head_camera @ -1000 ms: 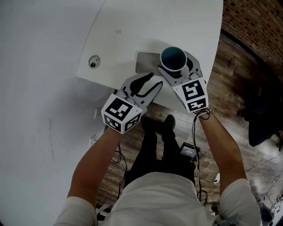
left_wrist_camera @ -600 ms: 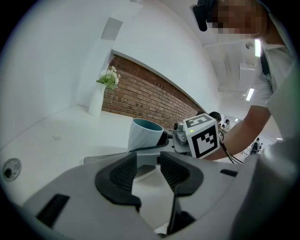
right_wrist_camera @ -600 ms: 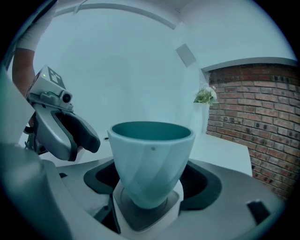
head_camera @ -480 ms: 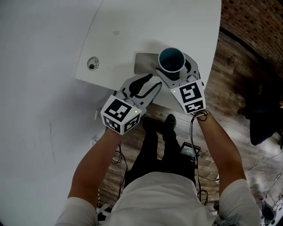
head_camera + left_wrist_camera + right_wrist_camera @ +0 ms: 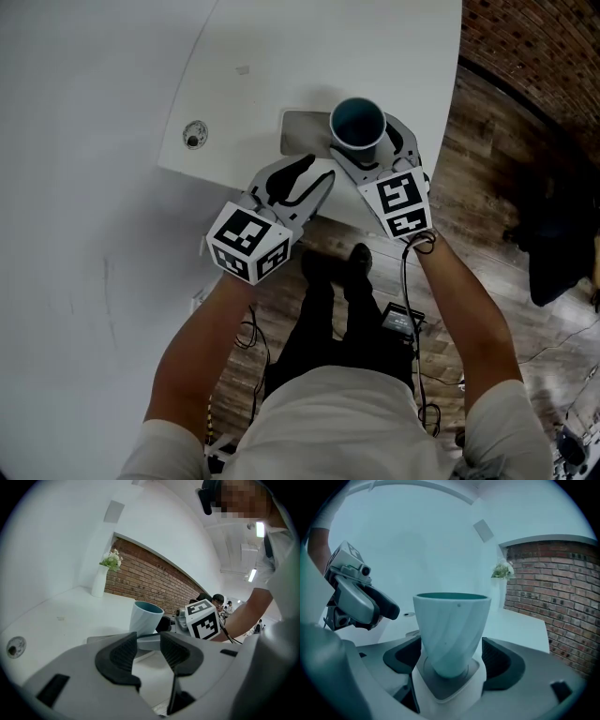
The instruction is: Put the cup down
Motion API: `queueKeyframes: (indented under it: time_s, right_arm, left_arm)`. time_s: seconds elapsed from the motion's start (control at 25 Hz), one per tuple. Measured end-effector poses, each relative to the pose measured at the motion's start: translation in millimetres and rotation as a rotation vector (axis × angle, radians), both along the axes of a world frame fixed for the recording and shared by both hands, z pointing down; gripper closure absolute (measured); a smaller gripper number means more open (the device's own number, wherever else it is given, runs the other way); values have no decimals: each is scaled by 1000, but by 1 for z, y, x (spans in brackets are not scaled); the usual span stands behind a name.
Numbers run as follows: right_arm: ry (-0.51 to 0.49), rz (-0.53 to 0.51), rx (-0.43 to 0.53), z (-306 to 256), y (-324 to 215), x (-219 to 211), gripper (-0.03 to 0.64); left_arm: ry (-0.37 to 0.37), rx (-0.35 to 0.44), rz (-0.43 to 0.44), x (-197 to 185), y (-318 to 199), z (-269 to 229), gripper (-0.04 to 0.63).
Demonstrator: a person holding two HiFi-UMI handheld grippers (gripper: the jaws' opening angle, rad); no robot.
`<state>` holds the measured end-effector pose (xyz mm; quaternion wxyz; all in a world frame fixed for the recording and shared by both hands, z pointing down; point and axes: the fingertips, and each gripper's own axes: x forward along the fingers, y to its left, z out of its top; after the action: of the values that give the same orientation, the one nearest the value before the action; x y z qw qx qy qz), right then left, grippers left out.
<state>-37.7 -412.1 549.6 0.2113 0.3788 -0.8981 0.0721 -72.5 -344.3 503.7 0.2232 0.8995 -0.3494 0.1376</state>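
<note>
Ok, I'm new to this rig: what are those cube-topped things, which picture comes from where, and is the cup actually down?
There is no robot here. A person holds a hand-held two-jaw gripper in each hand, and the black-and-white marker cubes are part of those grippers. The top picture comes from a camera on the person's head, looking down. The other two come from cameras riding on each gripper and looking along its jaws.

On the white table a pale blue ribbed cup with a teal inside stands on a grey rounded-square coaster. The right gripper has a jaw on either side of the cup. A slim gap shows on one side, so the grip looks released. The left gripper is open and empty. A white vase of flowers stands farther back.
</note>
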Motion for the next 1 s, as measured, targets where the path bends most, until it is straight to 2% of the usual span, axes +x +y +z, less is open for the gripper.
queueKeyframes:
  time_s: [0.4,0.72,0.92,1.0]
  right_arm:
    - [1,42,-37,1,12,20,224]
    - [18,46,-24,-9,23,28,224]
    - [-21,33,8,-52,31,37,226]
    - [-46,42,26,-78,33,45,229]
  left_arm:
    - [5,6,-5,5,9,-7,448]
    - [12,18,-2,13,14,-15,448]
    - [32,65,-17,9,19,-44,449]
    - [47,93,-26,5,21,-63,479]
